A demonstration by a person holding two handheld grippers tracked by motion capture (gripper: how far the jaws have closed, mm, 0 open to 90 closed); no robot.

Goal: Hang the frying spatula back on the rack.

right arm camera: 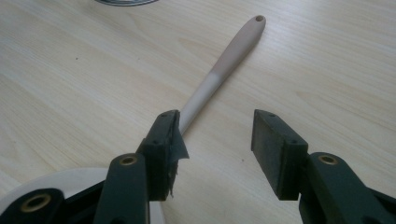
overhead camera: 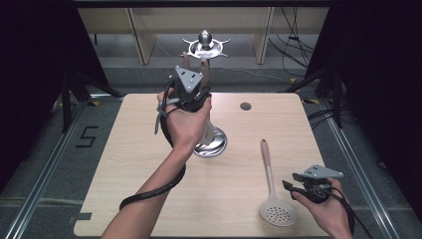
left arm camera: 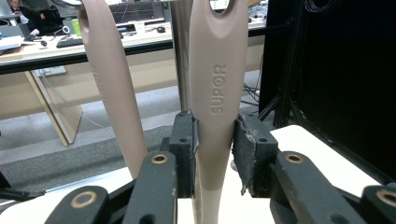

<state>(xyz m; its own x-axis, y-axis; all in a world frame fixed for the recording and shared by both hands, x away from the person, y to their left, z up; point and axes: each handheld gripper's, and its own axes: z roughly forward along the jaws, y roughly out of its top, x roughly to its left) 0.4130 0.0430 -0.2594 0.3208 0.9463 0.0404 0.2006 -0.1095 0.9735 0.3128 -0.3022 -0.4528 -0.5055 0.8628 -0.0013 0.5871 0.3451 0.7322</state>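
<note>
Beige handle (left arm camera: 215, 93) clamped upright in the left gripper (left arm camera: 215, 149), both pads pressing its sides, the word SUPOR running up it. A second beige handle (left arm camera: 114, 88) hangs just beside it, and a metal pole (left arm camera: 181, 51) stands between them. From the high view, the left gripper (overhead camera: 195, 67) is raised above the rack's round metal base (overhead camera: 215, 143) on the wooden surface (overhead camera: 139, 164). Over at the near right corner, the right gripper (right arm camera: 215, 140) sits low with jaws apart, nothing between them; the slotted spoon (overhead camera: 271, 184) lies flat just beside it, its handle (right arm camera: 229, 56) pointing away.
</note>
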